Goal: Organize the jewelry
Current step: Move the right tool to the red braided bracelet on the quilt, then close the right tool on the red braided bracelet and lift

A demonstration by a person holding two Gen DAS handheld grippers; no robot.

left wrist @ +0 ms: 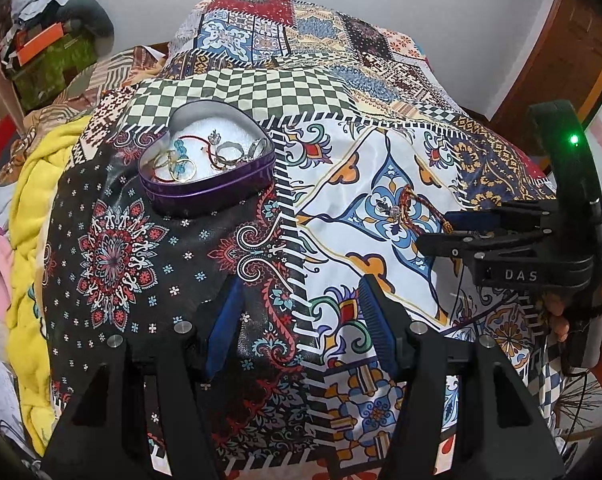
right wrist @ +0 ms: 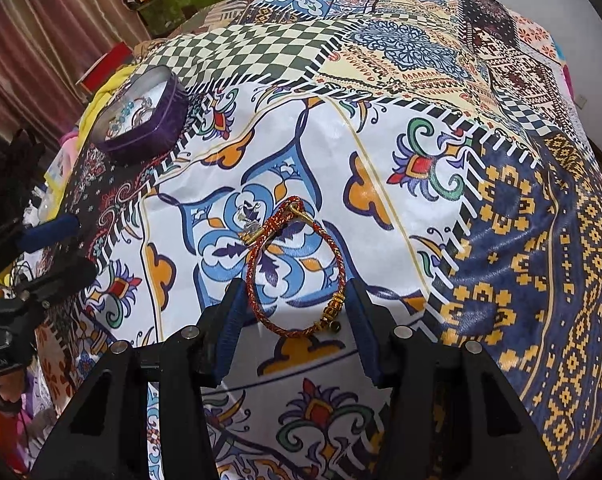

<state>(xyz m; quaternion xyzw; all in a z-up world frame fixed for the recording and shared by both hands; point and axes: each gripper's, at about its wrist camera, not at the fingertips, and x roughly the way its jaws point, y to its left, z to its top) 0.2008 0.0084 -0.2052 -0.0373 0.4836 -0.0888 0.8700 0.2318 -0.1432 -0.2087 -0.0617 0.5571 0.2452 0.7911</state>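
Right wrist view: the right gripper (right wrist: pixel 295 320) has its jaws apart, straddling the near end of the bracelet (right wrist: pixel 291 268). The loop lies flat on the cloth (right wrist: pixel 381 152), its long axis running straight ahead from the jaws. Far ahead-left sits the tin (right wrist: pixel 149 136). The left gripper (left wrist: pixel 297 320), also open and empty, is farther away. "DAS" is legible on the right gripper's body.

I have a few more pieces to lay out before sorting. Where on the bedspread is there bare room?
Free: the black floral patch in front of the purple heart tin, under the left gripper, and the white patterned stretch between tin and red braided bracelet. Crowded: inside the tin, full of rings and beads, and around the bracelet, where the open right gripper straddles it.
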